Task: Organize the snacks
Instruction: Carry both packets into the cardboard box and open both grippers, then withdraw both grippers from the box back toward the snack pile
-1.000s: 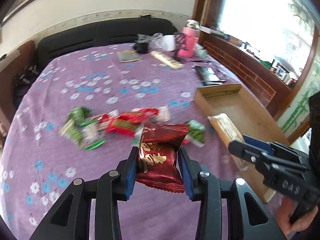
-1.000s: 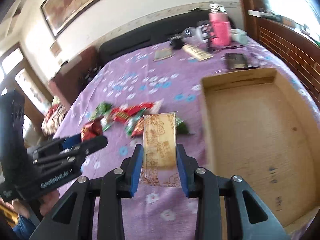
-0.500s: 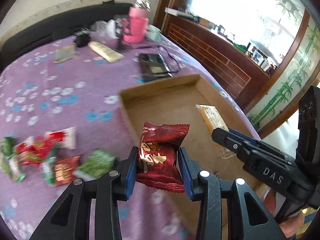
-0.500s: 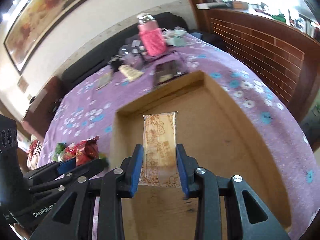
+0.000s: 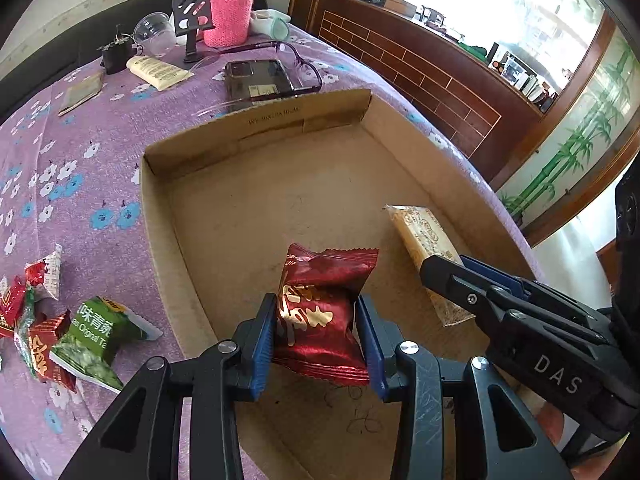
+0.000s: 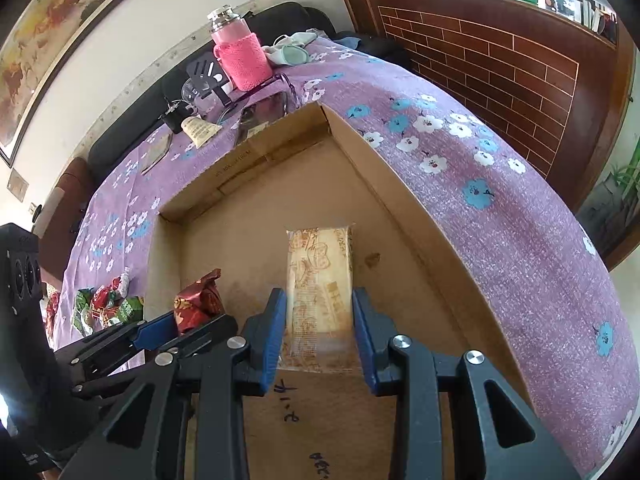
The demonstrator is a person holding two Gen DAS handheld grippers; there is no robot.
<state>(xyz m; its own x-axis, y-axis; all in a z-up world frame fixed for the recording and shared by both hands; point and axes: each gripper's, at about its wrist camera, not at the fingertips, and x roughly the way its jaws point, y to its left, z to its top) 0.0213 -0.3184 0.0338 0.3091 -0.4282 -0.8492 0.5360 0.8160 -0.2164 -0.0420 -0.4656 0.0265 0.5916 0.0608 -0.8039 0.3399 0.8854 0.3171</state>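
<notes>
My left gripper (image 5: 316, 312) is shut on a dark red foil snack packet (image 5: 320, 316) and holds it over the near part of the shallow cardboard tray (image 5: 256, 128). My right gripper (image 6: 319, 306) is shut on a long beige wafer packet (image 6: 320, 280), low inside the same tray (image 6: 400, 184). The right gripper (image 5: 472, 280) with the wafer packet (image 5: 424, 236) shows at the right of the left wrist view. The left gripper (image 6: 160, 330) and red packet (image 6: 198, 302) show at lower left of the right wrist view. Loose snacks (image 5: 60, 328) lie on the purple cloth left of the tray.
Behind the tray lie a phone (image 5: 256, 80), glasses (image 5: 296, 60), a pink-sleeved bottle (image 5: 232, 12), a cream tube (image 5: 158, 72) and a small stand (image 5: 192, 12). A wooden brick-pattern wall (image 6: 500, 68) runs along the table's right side. The snack pile also shows in the right wrist view (image 6: 108, 302).
Both grippers moved right from the snack pile to over the tray and dropped lower into it, each still holding its packet.
</notes>
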